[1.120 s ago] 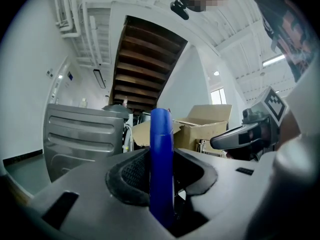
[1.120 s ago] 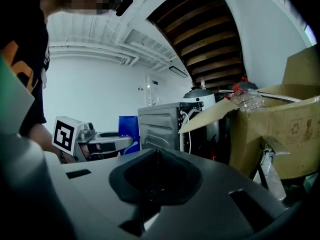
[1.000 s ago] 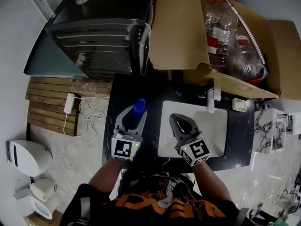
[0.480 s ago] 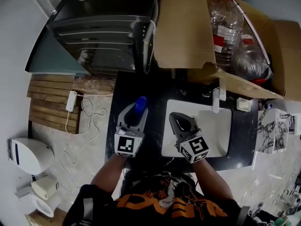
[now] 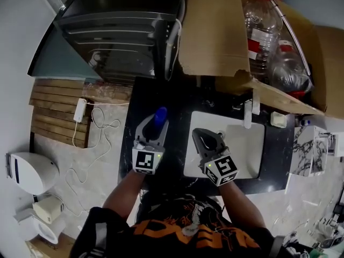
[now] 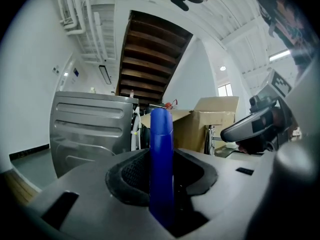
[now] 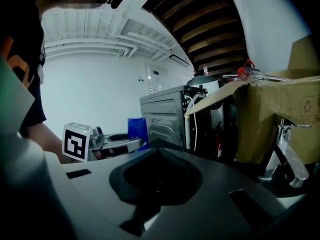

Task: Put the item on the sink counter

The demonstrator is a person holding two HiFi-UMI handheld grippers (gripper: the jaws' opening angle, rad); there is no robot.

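Note:
The item is a blue tube-shaped container (image 5: 159, 116), upright between the jaws of my left gripper (image 5: 154, 126), which is shut on it. It hangs over the black sink counter (image 5: 178, 102), just left of the white basin (image 5: 244, 149). In the left gripper view the blue container (image 6: 161, 154) fills the gap of the left gripper (image 6: 161, 181), pads against its sides. My right gripper (image 5: 205, 139) is shut with nothing in it, over the basin's left edge. The right gripper (image 7: 158, 176) view shows the blue container (image 7: 137, 128) off to the left.
A faucet (image 5: 249, 113) and a small white dish (image 5: 276, 119) sit behind the basin. A steel washing machine (image 5: 115, 42) stands behind the counter, beside a cardboard box (image 5: 214, 34) and large water bottles (image 5: 267, 28). A wooden mat (image 5: 56, 114) and a white cable (image 5: 97, 128) lie at left.
Both grippers have stayed almost in place, and the view has only drifted a little. The left gripper keeps its hold on the blue container.

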